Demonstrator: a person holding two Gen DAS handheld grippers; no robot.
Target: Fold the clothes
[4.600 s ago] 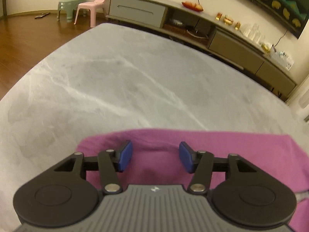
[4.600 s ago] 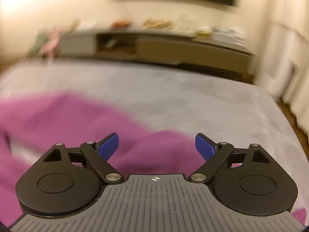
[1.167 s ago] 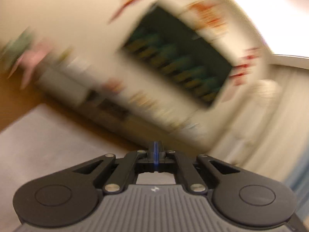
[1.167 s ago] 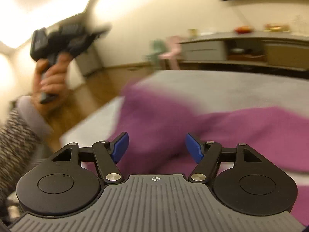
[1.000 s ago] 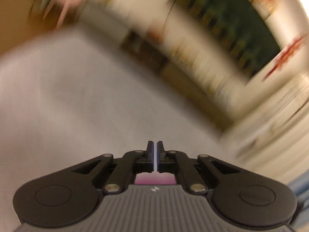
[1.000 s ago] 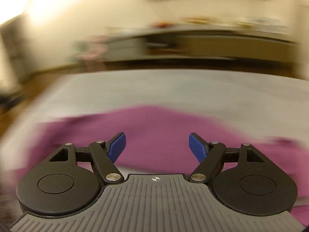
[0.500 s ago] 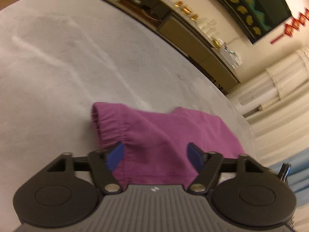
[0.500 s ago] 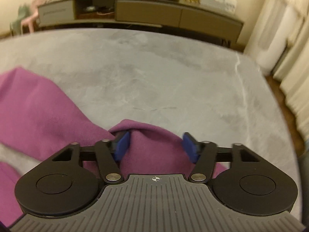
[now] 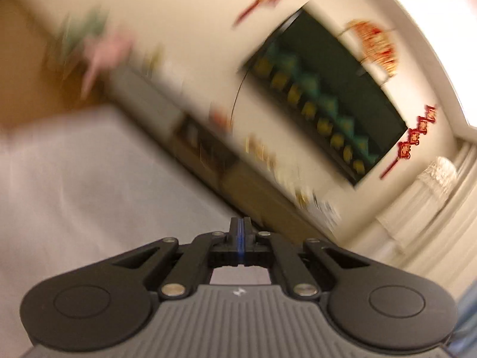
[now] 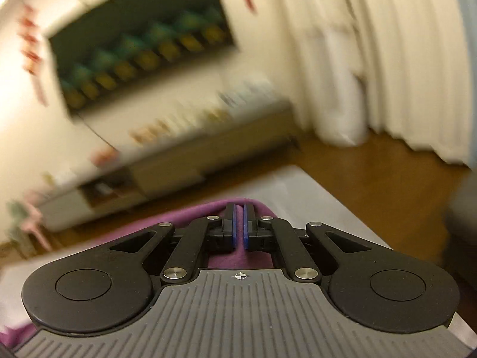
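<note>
My right gripper (image 10: 238, 226) is shut on a fold of the purple garment (image 10: 190, 217), which drapes from the blue pads down and left over the grey bed (image 10: 313, 191). My left gripper (image 9: 241, 235) is shut with its blue pads pressed together; no cloth shows between them or anywhere in the left wrist view. It is raised and tilted above the grey bed (image 9: 89, 179). Both views are motion-blurred.
A long low cabinet (image 10: 167, 173) with small items on top stands along the far wall under a dark framed picture (image 10: 143, 47). White curtains (image 10: 387, 59) hang at the right. Wooden floor (image 10: 372, 164) lies beyond the bed edge. Small pink and green chairs (image 9: 95, 44) stand far left.
Both grippers have closed since half a second ago, the right one on the purple cloth. Both cameras have swung upward from the bed toward the wall.
</note>
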